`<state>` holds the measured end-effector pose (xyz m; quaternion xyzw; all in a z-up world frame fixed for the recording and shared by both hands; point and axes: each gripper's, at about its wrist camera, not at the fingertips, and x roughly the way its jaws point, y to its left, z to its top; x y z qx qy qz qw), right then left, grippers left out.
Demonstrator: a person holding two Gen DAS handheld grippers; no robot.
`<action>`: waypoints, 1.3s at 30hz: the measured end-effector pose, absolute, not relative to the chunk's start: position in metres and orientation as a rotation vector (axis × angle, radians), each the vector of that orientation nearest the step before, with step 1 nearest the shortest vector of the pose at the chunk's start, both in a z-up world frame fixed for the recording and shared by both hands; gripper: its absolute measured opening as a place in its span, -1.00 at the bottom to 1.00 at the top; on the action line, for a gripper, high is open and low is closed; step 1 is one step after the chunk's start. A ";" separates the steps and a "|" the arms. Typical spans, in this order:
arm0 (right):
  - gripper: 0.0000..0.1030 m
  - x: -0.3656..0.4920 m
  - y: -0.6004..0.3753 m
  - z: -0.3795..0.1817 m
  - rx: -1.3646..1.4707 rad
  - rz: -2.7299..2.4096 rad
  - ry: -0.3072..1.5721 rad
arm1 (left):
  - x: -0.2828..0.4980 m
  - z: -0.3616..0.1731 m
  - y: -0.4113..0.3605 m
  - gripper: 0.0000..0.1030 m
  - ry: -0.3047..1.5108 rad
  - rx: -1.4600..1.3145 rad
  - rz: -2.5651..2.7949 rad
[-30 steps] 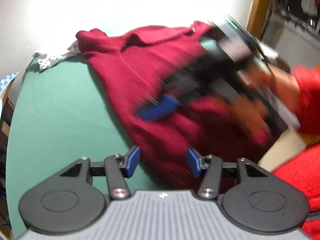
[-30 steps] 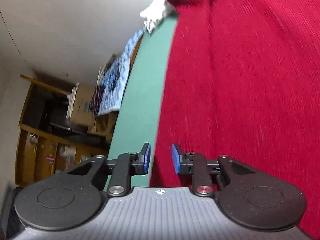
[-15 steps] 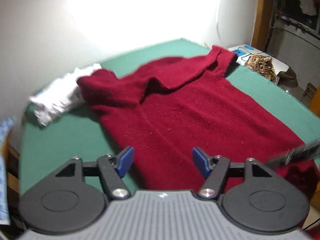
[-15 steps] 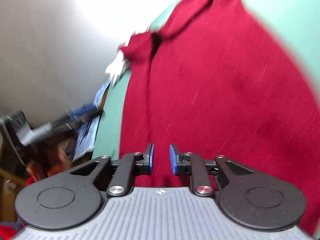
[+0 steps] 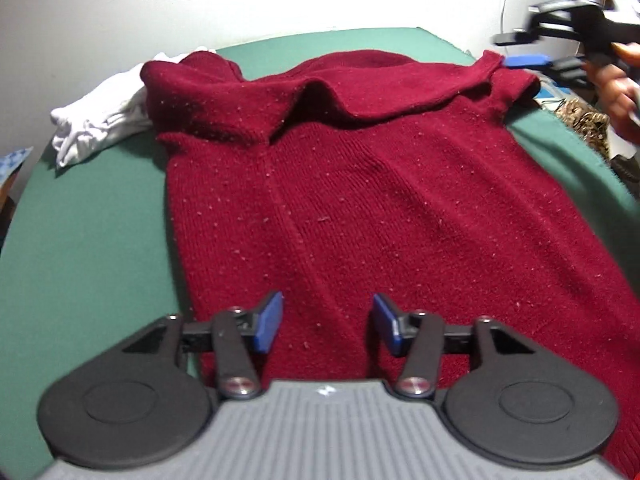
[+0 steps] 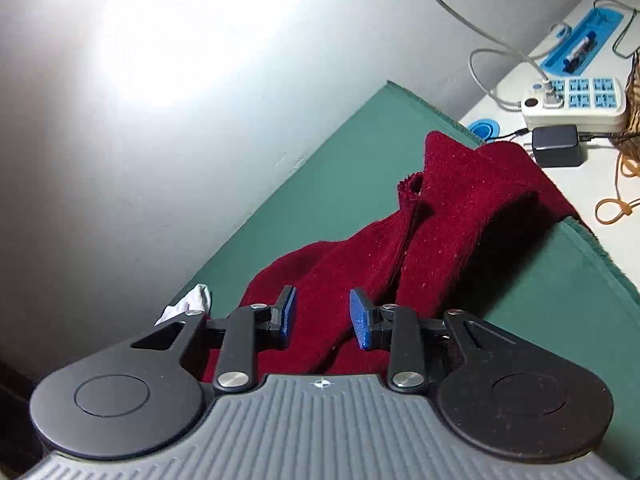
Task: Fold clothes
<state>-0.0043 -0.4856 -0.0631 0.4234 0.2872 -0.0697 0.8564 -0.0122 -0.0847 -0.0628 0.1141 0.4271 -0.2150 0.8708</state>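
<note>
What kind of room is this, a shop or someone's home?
Probably a home: a red sweater lies on a green-covered table, white laundry beside it, and a power strip on a cluttered side desk.

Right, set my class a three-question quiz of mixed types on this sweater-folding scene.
1. True or false: the red sweater lies spread on the green table.
2. What lies by the sweater's far left corner? A) white cloth B) a shoe C) a book
3. Fill in: the left gripper has ____ between its blue pads.

Key: 1 true; 2 A; 3 nothing. Its jaws are open above the sweater and have just been opening.
</note>
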 end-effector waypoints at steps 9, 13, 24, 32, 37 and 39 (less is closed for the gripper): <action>-0.36 0.056 -0.497 -0.090 0.875 -0.307 0.636 | -0.012 -0.067 -0.101 0.50 0.911 0.218 -0.370; -0.20 0.071 -0.496 -0.096 0.851 -0.355 0.659 | -0.009 -0.069 -0.108 0.59 0.922 0.233 -0.358; -0.86 0.067 -0.504 -0.041 0.792 -0.196 0.405 | 0.030 -0.037 -0.074 -0.32 0.935 0.219 -0.355; -0.85 0.088 -0.496 -0.006 0.558 -0.277 0.385 | 0.114 -0.010 -0.060 -0.32 0.831 0.211 -0.442; -0.85 0.093 -0.479 -0.004 0.526 -0.282 0.373 | 0.178 -0.042 -0.078 -0.32 0.898 0.244 -0.457; -0.85 0.089 -0.469 0.008 0.528 -0.234 0.334 | 0.198 -0.058 -0.081 -0.32 0.944 0.235 -0.466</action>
